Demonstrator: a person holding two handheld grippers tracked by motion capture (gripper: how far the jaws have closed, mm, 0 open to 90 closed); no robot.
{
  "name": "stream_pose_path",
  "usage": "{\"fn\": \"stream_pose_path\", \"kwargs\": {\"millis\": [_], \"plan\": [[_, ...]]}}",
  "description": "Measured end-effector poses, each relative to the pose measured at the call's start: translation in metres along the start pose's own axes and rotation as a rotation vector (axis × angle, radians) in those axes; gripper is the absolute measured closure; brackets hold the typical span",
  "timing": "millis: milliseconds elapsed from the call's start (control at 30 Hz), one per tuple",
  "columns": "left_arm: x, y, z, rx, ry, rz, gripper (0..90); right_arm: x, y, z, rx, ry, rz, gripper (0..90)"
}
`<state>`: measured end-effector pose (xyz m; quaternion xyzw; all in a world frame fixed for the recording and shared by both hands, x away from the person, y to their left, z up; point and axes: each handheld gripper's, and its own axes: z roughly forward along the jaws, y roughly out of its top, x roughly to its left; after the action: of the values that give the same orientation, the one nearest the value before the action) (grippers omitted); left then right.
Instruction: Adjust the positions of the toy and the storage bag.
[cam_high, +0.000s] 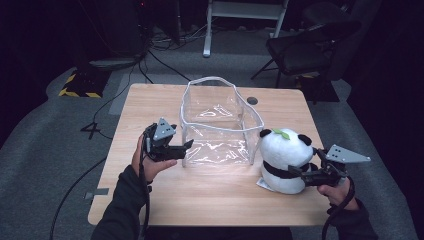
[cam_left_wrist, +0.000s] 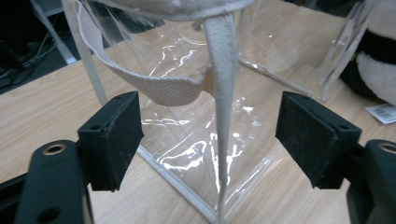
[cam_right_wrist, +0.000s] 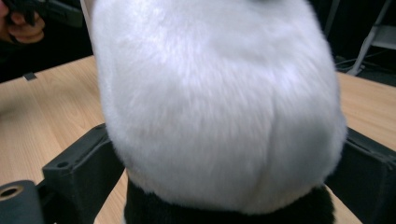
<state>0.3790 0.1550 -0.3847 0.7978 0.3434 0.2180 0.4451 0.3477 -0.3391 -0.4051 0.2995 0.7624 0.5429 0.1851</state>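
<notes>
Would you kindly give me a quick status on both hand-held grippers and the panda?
Left hand-held gripper open around the clear bag's corner seam. Right hand-held gripper wide around the panda plush, grip unconfirmed. Panda upright on the table beside bag. Nothing between.

The setting is a recording studio or robotics lab, not a home. A single light-wood table (cam_high: 150, 105) stands on grey carpet (cam_high: 45, 150) under focused light, while the surroundings fall into darkness behind black walls or drapes. Black cables (cam_high: 107, 107) run across the floor. A yellow-and-black hazard-striped base (cam_high: 80, 89) sits at the left rear. A folding black chair (cam_high: 305, 50) stands at the right rear, and the legs of a white metal frame (cam_high: 245, 20) show at the back. A strip of tape (cam_high: 96, 194) marks the floor beside the table.
</notes>
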Motion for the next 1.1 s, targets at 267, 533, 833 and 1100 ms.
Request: {"fn": "stream_pose_path", "kwargs": {"millis": [267,533,833,1100], "plan": [[-0.01,-0.011,-0.008,0.037,0.009,0.027,18.4,0.004,-0.004,0.005,0.107,0.025,-0.061,2.5],[-0.02,-0.043,-0.016,0.103,-0.016,0.043,15.9,0.003,-0.016,0.006,0.124,0.027,-0.041,8.5],[-0.024,-0.103,-0.014,0.223,0.018,0.043,16.3,0.002,-0.018,0.004,0.103,0.028,-0.074,30.5],[-0.021,-0.129,-0.012,0.286,-0.023,-0.031,16.1,-0.002,-0.024,-0.004,0.053,0.029,-0.052,37.3]]}}
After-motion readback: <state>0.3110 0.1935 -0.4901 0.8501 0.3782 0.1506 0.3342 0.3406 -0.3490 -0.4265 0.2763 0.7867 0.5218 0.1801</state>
